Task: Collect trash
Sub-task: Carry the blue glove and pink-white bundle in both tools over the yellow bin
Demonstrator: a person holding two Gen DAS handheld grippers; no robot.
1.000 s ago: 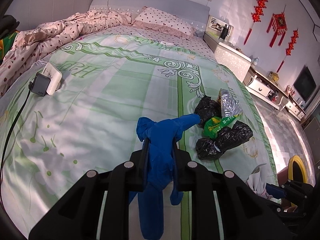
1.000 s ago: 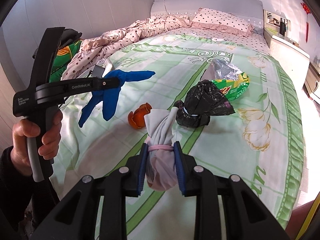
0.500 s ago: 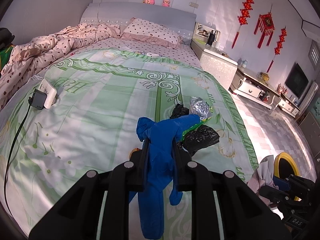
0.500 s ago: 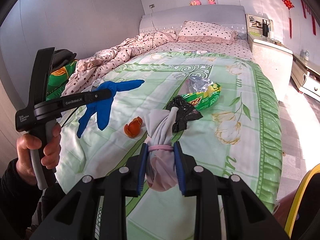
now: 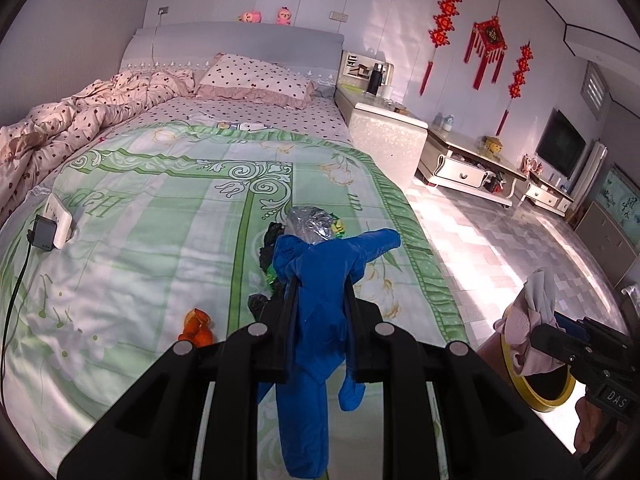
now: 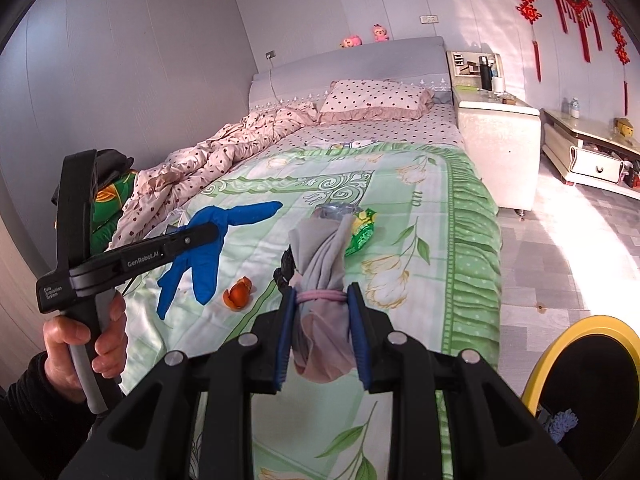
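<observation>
My left gripper (image 5: 320,292) is shut on a blue rubber glove (image 5: 320,320), held above the bed; it also shows in the right wrist view (image 6: 208,252). My right gripper (image 6: 322,296) is shut on a grey-pink cloth bundle (image 6: 320,280) tied with a pink band, held off the bed's right edge (image 5: 532,320). On the green bedspread (image 5: 140,240) lie an orange peel (image 5: 196,326), black plastic bags (image 5: 268,248) and a green-and-silver snack bag (image 6: 356,224). A yellow-rimmed bin (image 6: 580,360) stands on the floor at lower right.
A power strip with a black adapter (image 5: 52,228) and cable lies at the bed's left. A rumpled dotted quilt (image 5: 60,128) and pillow are at the head. A white nightstand (image 5: 384,136) and low cabinets line the right wall.
Both grippers have pulled back and up from the bed with their loads. The right gripper has swung right toward the yellow bin. The trash pile now looks farther away.
</observation>
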